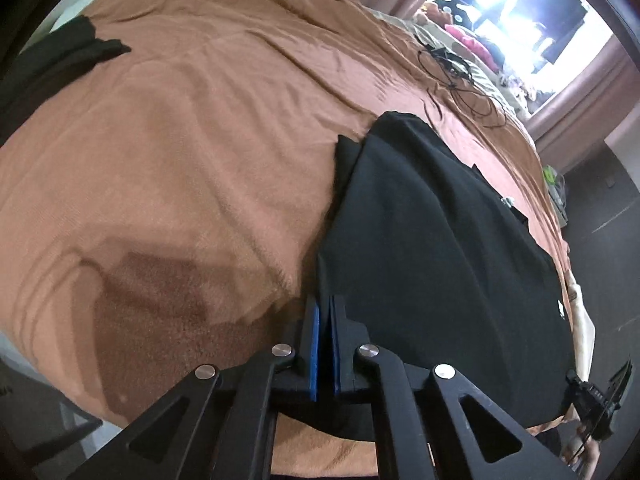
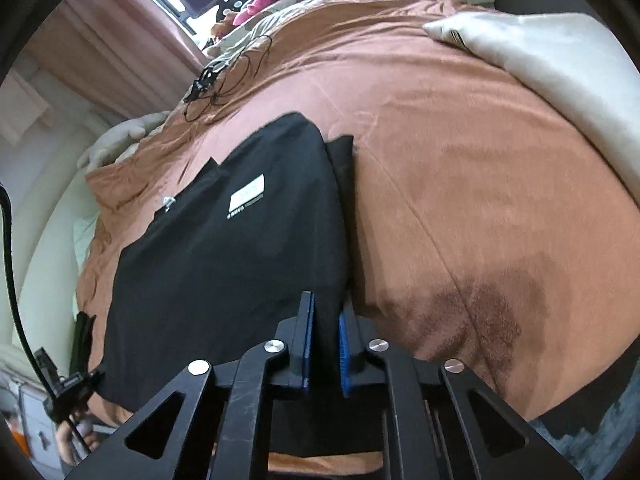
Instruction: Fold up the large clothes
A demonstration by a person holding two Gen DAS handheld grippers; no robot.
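**Both fingers clamped on the black garment's near edge**

The left gripper (image 1: 325,312) has its blue-padded fingers pinched narrow on the hem of the black garment (image 1: 432,240). The right gripper (image 2: 326,312) likewise grips cloth. Beyond the fingers the garment lies flat on the bed's orange blanket (image 2: 460,140); a pale pillow (image 2: 560,64) sits farther off.

Matt black cloth garment (image 1: 432,240) on fuzzy rust-coloured blanket (image 1: 180,140).
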